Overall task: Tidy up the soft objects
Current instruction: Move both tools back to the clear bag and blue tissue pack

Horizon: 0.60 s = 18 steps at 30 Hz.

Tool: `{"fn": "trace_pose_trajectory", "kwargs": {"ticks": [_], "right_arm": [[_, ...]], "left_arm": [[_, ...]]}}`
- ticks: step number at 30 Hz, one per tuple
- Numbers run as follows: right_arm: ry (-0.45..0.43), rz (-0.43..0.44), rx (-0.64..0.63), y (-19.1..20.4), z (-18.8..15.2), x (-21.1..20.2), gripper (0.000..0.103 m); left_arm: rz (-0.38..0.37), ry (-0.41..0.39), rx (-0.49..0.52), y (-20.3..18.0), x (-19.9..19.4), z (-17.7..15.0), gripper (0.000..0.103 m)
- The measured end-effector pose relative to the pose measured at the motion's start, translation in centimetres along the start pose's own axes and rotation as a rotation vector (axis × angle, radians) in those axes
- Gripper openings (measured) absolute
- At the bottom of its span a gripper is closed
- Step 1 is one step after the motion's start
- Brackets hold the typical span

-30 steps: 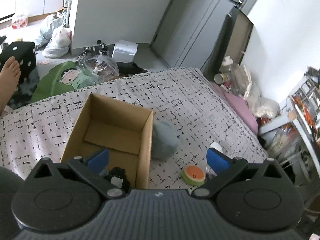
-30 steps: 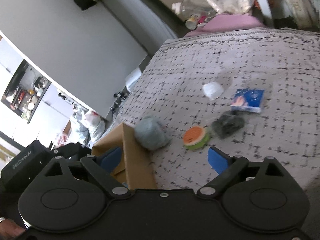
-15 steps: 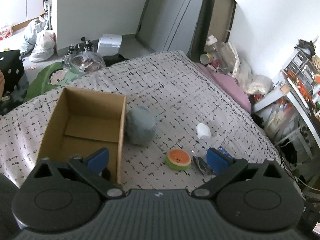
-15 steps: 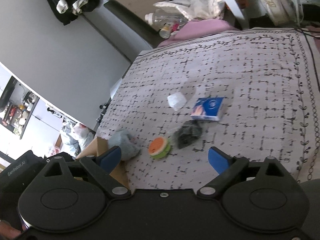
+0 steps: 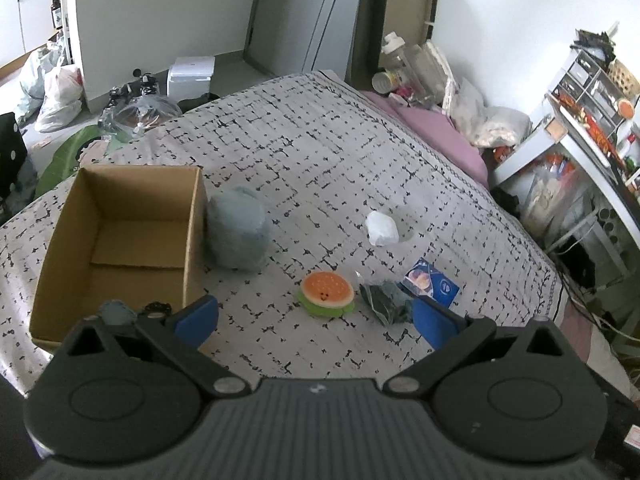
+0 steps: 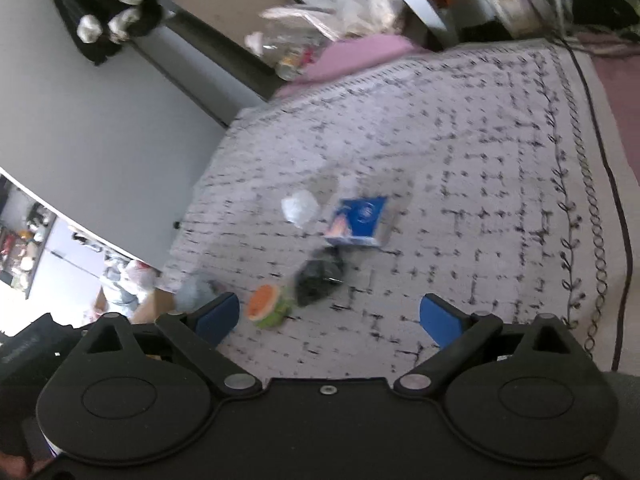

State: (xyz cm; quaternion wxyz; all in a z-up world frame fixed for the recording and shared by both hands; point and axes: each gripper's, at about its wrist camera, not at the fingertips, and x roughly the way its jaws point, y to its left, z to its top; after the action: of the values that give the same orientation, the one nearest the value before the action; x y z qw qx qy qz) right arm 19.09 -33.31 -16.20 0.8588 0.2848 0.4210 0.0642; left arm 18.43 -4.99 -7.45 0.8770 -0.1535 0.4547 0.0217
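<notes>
I am holding my left gripper (image 5: 316,318) low in the frame with its blue-padded fingers (image 5: 198,314) spread wide and gripping nothing. My right gripper (image 6: 330,318) is gaping just as wide, also empty, and its view is blurring.

Everything is lying on a pale bedspread (image 5: 320,160) printed with a broken black grid. In the left wrist view, an open corrugated cardboard box (image 5: 116,216) is sitting at centre left, its flaps folded flat inside; a small grey soft thing and something dark are showing at its near end, partly hidden by my gripper. A rounded, fuzzy grey-blue plush (image 5: 238,234) is pressing against the box's right wall. Just above my fingers, a round burger-shaped plush (image 5: 326,294) with an orange top and green rim is resting beside a crinkled dark bag (image 5: 384,302), which is touching a flat blue packet (image 5: 432,286). A crumpled white lump (image 5: 382,228) is sitting apart, further up.
</notes>
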Motion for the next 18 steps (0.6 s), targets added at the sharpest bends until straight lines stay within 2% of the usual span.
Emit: {"fn": "trace_pose_trajectory", "kwargs": {"ticks": [10, 18], "right_arm": [[-0.002, 0.052, 0.052, -1.2, 0.2, 1.3, 0.097], [0.007, 0.098, 0.14, -2.6, 0.9, 2.6, 0.086]], "left_arm": [[0.015, 0.014, 0.034, -1.6, 2.2, -0.2, 0.101], [-0.006, 0.033, 0.03, -2.7, 4.7, -0.1, 0.1]]}}
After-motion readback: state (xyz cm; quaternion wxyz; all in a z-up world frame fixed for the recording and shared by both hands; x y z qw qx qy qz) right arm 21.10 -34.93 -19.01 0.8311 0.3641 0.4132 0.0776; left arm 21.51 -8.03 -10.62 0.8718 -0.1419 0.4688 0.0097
